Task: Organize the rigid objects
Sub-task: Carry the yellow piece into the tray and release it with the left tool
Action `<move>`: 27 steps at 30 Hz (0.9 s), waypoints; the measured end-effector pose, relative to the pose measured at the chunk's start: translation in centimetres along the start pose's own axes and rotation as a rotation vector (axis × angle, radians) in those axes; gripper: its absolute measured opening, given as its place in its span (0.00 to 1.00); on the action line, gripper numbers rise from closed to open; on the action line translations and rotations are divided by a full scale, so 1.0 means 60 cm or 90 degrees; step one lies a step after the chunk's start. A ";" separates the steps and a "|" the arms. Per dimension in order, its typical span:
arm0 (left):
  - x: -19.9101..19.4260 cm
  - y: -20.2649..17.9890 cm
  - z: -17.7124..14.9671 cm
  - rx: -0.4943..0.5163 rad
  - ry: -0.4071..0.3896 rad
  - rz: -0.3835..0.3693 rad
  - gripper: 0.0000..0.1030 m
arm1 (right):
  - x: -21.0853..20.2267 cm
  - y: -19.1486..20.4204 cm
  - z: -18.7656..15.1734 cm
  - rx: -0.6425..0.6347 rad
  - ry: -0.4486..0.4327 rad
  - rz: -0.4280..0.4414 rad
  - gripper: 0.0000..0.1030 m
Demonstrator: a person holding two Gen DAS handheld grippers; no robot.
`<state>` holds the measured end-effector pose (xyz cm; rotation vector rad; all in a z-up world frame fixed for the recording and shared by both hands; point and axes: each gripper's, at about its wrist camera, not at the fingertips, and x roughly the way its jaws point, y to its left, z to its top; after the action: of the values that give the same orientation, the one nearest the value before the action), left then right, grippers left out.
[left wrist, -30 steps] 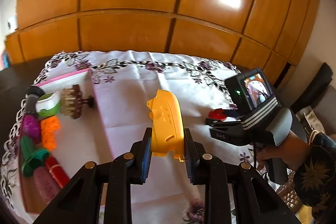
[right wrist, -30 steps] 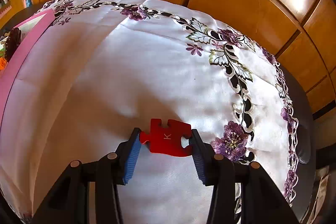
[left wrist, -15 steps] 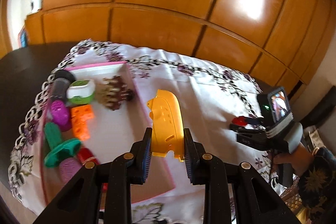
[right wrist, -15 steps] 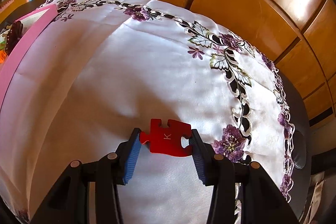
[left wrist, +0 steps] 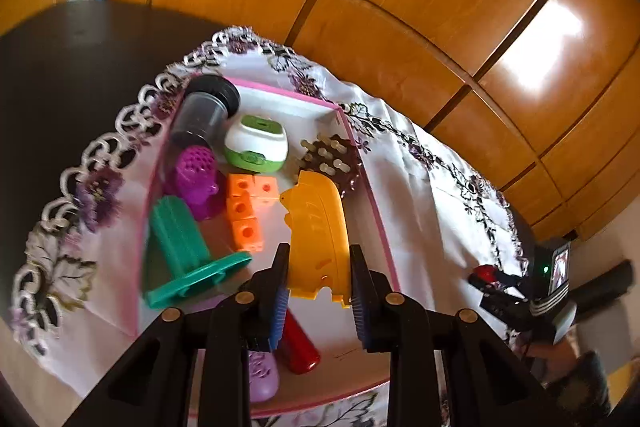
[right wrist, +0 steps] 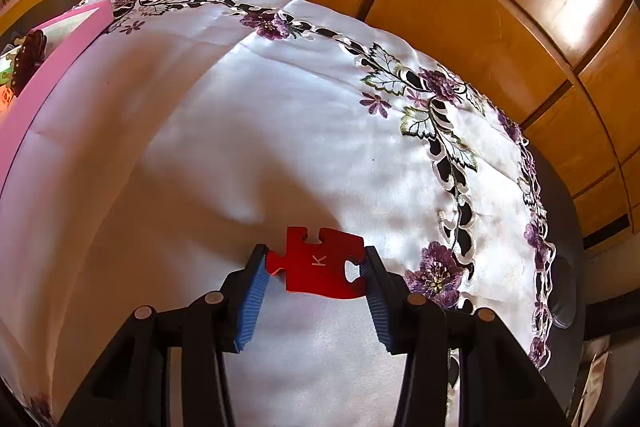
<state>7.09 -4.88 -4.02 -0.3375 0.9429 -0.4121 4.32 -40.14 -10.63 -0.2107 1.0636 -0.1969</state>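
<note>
Pink tray (left wrist: 366, 183) already stocked with toys, among them orange blocks (left wrist: 246, 211) and a green stand (left wrist: 188, 255). Two pieces left: yellow plastic piece (left wrist: 318, 243) clamped in left gripper (left wrist: 318, 301) jaws above the tray; red puzzle piece (right wrist: 318, 263) clamped in right gripper (right wrist: 316, 297) jaws over the bench cloth (right wrist: 240, 131), well apart from the tray

left gripper (left wrist: 318, 279) — clamping yellow toy (left wrist: 318, 227), above pink tray (left wrist: 376, 211)

The left gripper (left wrist: 319, 285) is being held above the pink tray (left wrist: 376, 211), its two black fingers with blue ribbed pads (left wrist: 279, 311) being pressed against the sides of a yellow plastic piece (left wrist: 318, 247). The right gripper (right wrist: 315, 281) is being held low over the white tablecloth (right wrist: 240, 131), near its right edge, with a red puzzle piece (right wrist: 318, 263) being pinched flat between its blue pads (right wrist: 250, 301). In the left wrist view, the right gripper (left wrist: 494, 285) is being seen at the far right, well apart from the left one.
</note>
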 end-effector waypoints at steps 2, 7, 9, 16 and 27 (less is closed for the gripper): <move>0.014 -0.007 0.004 0.009 0.009 0.005 0.27 | 0.000 0.001 -0.001 -0.003 -0.001 -0.002 0.45; 0.069 -0.022 0.010 0.042 0.041 0.045 0.27 | -0.001 0.001 -0.001 -0.005 -0.001 -0.002 0.45; 0.094 -0.021 0.006 0.056 0.064 0.077 0.27 | -0.001 0.000 -0.001 -0.004 0.000 0.000 0.45; 0.107 -0.014 0.001 0.076 0.058 0.118 0.28 | -0.001 0.001 0.000 -0.007 0.000 -0.003 0.45; 0.078 -0.040 -0.011 0.118 0.023 0.144 0.46 | -0.002 0.003 0.000 -0.011 -0.001 -0.007 0.45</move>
<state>8.53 -9.29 -6.60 -0.0534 0.9577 -0.2960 4.26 -39.96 -10.57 -0.2323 1.0623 -0.1971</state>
